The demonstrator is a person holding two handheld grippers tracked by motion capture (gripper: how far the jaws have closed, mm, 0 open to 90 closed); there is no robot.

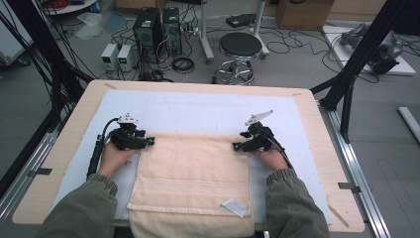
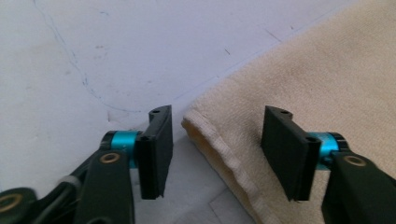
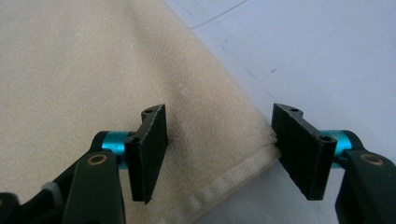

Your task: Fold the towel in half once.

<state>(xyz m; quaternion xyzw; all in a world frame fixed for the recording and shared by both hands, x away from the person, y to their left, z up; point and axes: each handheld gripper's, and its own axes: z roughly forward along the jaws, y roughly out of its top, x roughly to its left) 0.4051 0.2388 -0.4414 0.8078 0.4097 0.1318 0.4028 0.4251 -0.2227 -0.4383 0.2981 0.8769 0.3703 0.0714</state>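
Towel (image 1: 193, 173) tag (image 1: 234, 207), high view

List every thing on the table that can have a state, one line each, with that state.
towel: folded, lying flat, its near end hanging over the table edge.
towel label: lying flat on the towel's near right part.
left gripper: jaws open, astride the towel's far left corner.
right gripper: jaws open, astride the towel's far right corner.
white mat: spread flat over the table.

surface: wooden table (image 1: 317, 144) | directly on it: white mat (image 1: 198, 111) | on mat: cream towel (image 1: 193, 178)
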